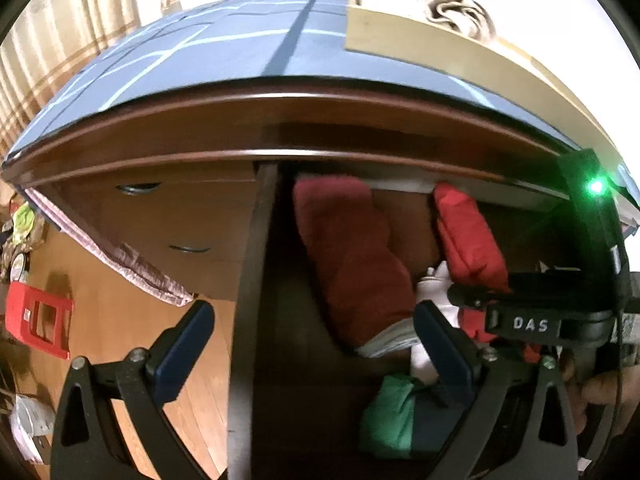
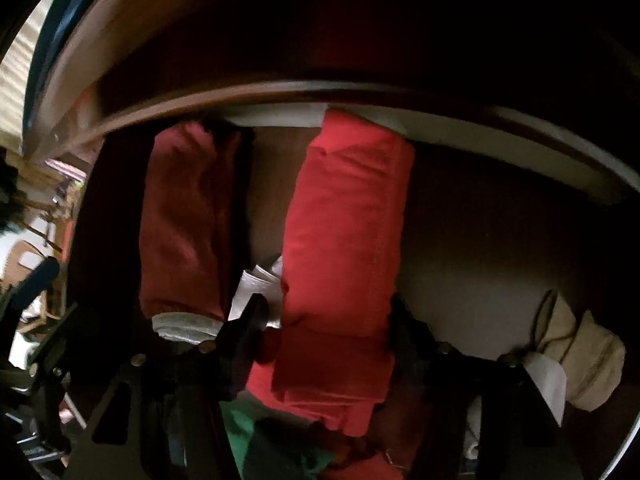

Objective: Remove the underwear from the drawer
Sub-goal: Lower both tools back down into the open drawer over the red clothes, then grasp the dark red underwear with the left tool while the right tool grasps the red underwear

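The drawer (image 1: 256,280) stands pulled out under the dresser top. A bright red folded garment (image 2: 344,240) lies in its middle, with my right gripper (image 2: 328,314) open astride the garment's near end. The left fingertip (image 2: 252,312) stands clear of the cloth; the right one sits at its edge. To the left lies a dark red garment (image 2: 184,232) with a grey waistband, and a white cloth (image 2: 260,284) lies between the two. A green garment (image 1: 392,412) lies nearest. My left gripper (image 1: 310,316) is open, straddling the drawer's left wall with nothing gripped.
A blue patterned cloth (image 1: 240,52) covers the dresser top, where a wooden board (image 1: 440,44) carries towels. Closed drawers with metal handles (image 1: 138,189) lie to the left. A red stool (image 1: 36,320) stands on the wood floor. A beige drawstring bag (image 2: 580,356) fills the drawer's right corner.
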`<state>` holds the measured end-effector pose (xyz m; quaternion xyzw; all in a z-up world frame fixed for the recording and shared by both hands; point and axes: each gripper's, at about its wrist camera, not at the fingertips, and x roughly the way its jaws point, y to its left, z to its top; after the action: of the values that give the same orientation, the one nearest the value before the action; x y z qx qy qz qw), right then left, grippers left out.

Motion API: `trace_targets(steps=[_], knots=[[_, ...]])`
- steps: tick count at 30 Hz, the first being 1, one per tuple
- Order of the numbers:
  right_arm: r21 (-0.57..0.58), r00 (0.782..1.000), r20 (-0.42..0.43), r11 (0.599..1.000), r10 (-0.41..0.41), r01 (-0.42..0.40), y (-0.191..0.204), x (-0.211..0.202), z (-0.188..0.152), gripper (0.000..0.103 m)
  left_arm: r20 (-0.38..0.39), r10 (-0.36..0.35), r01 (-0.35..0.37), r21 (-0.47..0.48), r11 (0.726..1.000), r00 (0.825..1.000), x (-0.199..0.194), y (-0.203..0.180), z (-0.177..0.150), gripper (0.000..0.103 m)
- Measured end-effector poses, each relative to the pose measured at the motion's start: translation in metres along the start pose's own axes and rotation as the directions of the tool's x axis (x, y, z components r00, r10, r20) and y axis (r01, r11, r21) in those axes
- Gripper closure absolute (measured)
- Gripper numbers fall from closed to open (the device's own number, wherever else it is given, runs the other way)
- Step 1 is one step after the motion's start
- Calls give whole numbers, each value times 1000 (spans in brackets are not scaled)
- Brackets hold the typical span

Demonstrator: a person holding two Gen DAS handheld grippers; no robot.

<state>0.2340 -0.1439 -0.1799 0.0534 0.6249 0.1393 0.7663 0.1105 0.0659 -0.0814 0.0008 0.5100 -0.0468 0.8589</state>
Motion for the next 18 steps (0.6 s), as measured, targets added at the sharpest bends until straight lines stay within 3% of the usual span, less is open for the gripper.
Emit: trace_targets(steps=[4, 10, 18], knots=[[44, 995, 40, 994, 94, -96, -21, -14, -12, 47, -4, -6, 6, 14, 1000, 1000, 2, -10, 5, 2], [42, 983, 101, 986, 154, -159, -46, -43, -39, 48, -49, -9, 11, 46, 999, 999, 14, -31, 13, 2], [9, 966, 205, 986, 160, -166, -57, -73, -55, 48, -114, 30, -33, -27, 999, 993, 43, -38, 23, 2]])
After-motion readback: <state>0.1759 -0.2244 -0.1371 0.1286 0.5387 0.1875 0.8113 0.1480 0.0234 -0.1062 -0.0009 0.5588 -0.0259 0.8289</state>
